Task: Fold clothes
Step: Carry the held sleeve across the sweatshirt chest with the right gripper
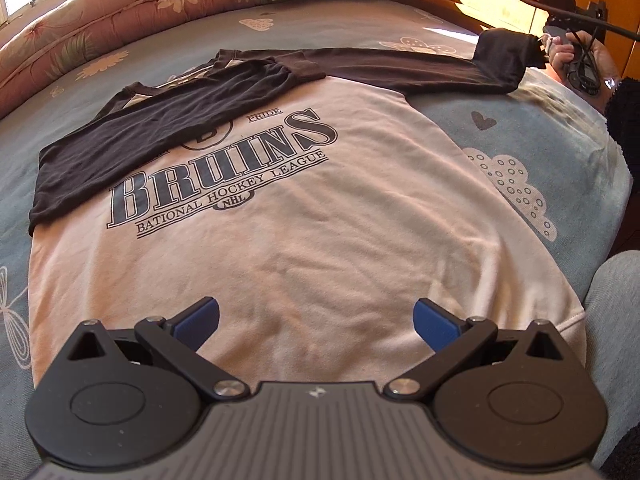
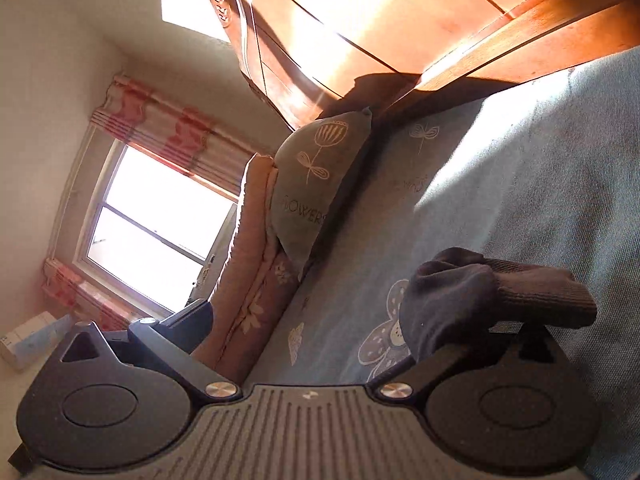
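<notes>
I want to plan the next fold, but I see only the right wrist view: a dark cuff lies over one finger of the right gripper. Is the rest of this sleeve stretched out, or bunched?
Observer: Stretched out. The sleeve lies flat on the bed from the shoulder of the sweatshirt and lifts only near the cuff.
Operator: And the second sleeve?
Observer: The other sleeve is already folded across the chest, covering part of the print.
Operator: Does the left gripper hold something?
Observer: No. The left gripper is open above the hem and holds nothing.
</notes>
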`<act>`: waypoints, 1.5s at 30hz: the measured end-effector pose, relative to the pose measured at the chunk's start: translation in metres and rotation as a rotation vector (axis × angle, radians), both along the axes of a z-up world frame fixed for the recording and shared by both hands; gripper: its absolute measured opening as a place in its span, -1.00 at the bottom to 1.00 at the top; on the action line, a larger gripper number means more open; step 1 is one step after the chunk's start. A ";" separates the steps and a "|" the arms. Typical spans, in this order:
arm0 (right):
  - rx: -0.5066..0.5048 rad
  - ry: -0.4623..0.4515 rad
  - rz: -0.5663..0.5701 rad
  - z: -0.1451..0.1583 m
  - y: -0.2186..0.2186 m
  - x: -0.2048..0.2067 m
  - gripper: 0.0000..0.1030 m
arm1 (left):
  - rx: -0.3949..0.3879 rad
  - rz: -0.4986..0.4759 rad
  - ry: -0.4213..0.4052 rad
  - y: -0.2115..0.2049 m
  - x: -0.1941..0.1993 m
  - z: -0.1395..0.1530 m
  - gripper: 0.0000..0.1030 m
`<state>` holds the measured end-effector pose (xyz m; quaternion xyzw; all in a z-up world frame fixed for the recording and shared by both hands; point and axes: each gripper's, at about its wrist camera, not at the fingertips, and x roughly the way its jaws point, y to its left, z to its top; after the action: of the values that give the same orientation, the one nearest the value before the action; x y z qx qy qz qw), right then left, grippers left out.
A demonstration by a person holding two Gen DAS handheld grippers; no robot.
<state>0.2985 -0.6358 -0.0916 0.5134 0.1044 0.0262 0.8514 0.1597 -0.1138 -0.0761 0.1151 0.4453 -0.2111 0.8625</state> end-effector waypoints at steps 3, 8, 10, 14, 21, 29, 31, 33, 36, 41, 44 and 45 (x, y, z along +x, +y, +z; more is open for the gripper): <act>-0.010 0.007 0.012 0.011 0.015 0.009 1.00 | 0.009 -0.022 -0.006 0.010 -0.004 0.001 0.99; -0.028 0.007 0.039 0.032 0.046 0.027 1.00 | 0.011 -0.069 -0.014 0.028 -0.010 0.003 0.99; -0.037 0.006 0.056 0.040 0.060 0.035 1.00 | -0.004 -0.089 -0.009 0.036 -0.012 0.003 0.99; -0.060 0.002 0.086 0.055 0.088 0.050 1.00 | 0.002 -0.145 -0.007 0.050 -0.015 0.003 0.99; -0.075 0.003 0.142 0.068 0.141 0.073 1.00 | 0.011 -0.234 -0.025 0.074 -0.020 0.005 0.99; -0.110 0.019 0.208 0.079 0.204 0.095 1.00 | 0.045 -0.287 -0.066 0.097 -0.025 0.007 0.99; -0.111 0.022 0.220 0.082 0.217 0.100 1.00 | 0.034 -0.283 -0.071 0.104 -0.025 0.007 0.99; -0.114 0.024 0.232 0.084 0.230 0.106 1.00 | 0.022 -0.279 -0.071 0.110 -0.026 0.006 0.99; -0.121 0.023 0.252 0.086 0.248 0.113 1.00 | 0.011 -0.276 -0.066 0.116 -0.025 0.004 0.99; -0.137 0.025 0.286 0.089 0.279 0.124 1.00 | 0.009 -0.283 -0.051 0.121 -0.025 -0.002 0.99; -0.143 0.028 0.308 0.085 0.297 0.130 1.00 | -0.002 -0.278 -0.041 0.122 -0.026 -0.004 0.99; -0.143 0.027 0.314 0.084 0.303 0.132 1.00 | -0.006 -0.277 -0.037 0.123 -0.027 -0.005 0.99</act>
<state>0.4306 -0.3329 -0.0078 0.4289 0.1965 0.1445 0.8698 0.1330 0.0088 -0.0810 0.1767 0.4084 -0.3276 0.8335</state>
